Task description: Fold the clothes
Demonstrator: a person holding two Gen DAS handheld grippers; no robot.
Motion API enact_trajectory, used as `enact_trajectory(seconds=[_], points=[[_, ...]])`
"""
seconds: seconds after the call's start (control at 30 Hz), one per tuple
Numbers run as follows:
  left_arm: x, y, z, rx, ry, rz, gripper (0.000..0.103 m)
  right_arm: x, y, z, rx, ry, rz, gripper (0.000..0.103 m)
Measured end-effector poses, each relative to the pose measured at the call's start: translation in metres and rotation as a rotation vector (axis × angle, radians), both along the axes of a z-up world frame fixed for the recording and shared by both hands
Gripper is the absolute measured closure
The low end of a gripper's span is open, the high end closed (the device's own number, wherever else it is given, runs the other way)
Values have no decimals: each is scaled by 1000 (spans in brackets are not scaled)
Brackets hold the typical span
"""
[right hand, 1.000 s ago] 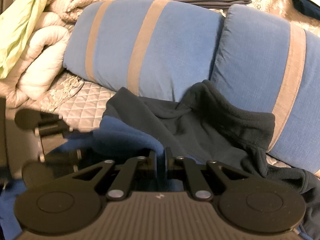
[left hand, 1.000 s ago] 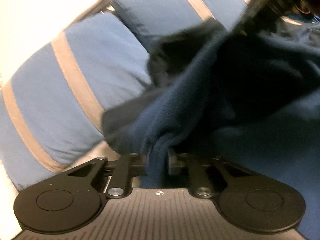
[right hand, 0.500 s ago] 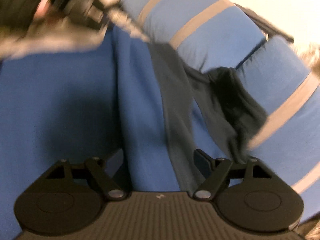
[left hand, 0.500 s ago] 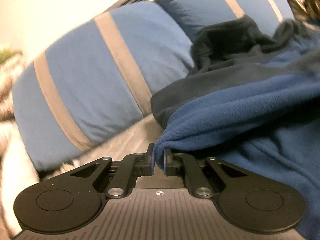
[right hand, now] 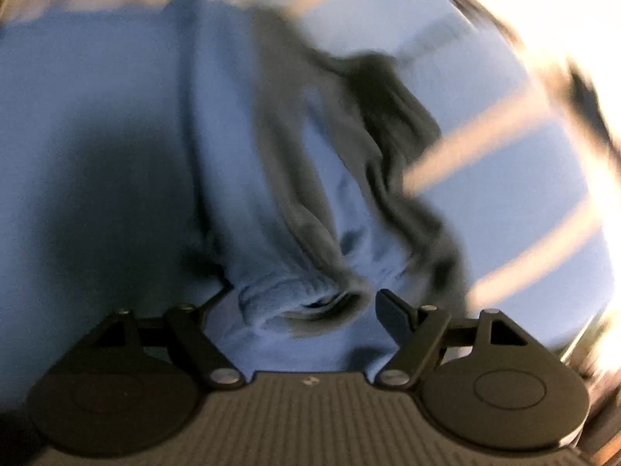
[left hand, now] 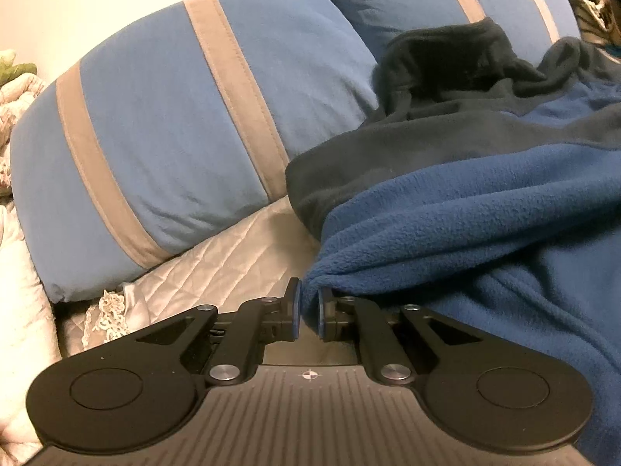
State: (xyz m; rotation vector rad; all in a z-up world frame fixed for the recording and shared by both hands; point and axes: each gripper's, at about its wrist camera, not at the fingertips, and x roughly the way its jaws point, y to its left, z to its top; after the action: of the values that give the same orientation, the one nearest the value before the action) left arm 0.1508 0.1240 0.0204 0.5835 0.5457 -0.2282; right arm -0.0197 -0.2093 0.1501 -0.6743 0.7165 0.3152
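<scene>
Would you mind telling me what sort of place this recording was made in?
Most likely a home bedroom or living room, on a bed or daybed: two blue cushions with tan stripes lean at the back, a quilted cover lies beneath, and a blue fleece garment is spread out for folding.

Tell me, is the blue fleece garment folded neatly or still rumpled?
Still rumpled: the blue fleece garment lies in loose creases against the striped blue cushions, one edge pinched.

The fleece (left hand: 485, 233) is blue with dark grey panels and a dark collar (left hand: 446, 58). It lies rumpled and spread over the bed, its collar end resting against a striped pillow. One blue edge is bunched into a pinched fold. The right wrist view is blurred.
</scene>
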Motion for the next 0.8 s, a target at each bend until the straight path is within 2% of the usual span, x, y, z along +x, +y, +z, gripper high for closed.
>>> enact_trajectory(seconds=[0.07,0.13,0.17,0.23,0.3,0.33,0.37,0.47,0.57,0.73,0.77,0.8], points=[[1,0,0,2,4,2,93,20,-36,19,341,78,-145,18],[2,-1,-1,8,5,4,93,41,-68,19,607,163,-287,20],[2,-1,-1,8,5,7,93,51,-79,15,685,189,-346,31],[2,-1,-1,2,4,15,93,67,-93,2,795,232,-428,44],[1,-2,-1,5,0,15,93,77,-101,-15,894,304,-470,72],[0,-2,-1,8,-4,13,93,79,-105,-22,951,334,-493,95],[0,-3,-1,11,-7,12,93,80,-108,-27,1005,358,-515,95],[-3,-3,-2,21,-21,-4,93,69,-117,-14,1035,257,-549,95],[-6,-8,-7,64,-36,-40,93,65,-128,-4,1030,178,-606,95],[-7,-18,-15,134,-54,-52,93,91,-120,-27,919,180,-664,94],[-7,-19,-16,143,-54,-51,93,92,-118,-30,898,193,-674,87],[-6,-19,-16,147,-51,-49,93,92,-117,-33,876,205,-685,72]])
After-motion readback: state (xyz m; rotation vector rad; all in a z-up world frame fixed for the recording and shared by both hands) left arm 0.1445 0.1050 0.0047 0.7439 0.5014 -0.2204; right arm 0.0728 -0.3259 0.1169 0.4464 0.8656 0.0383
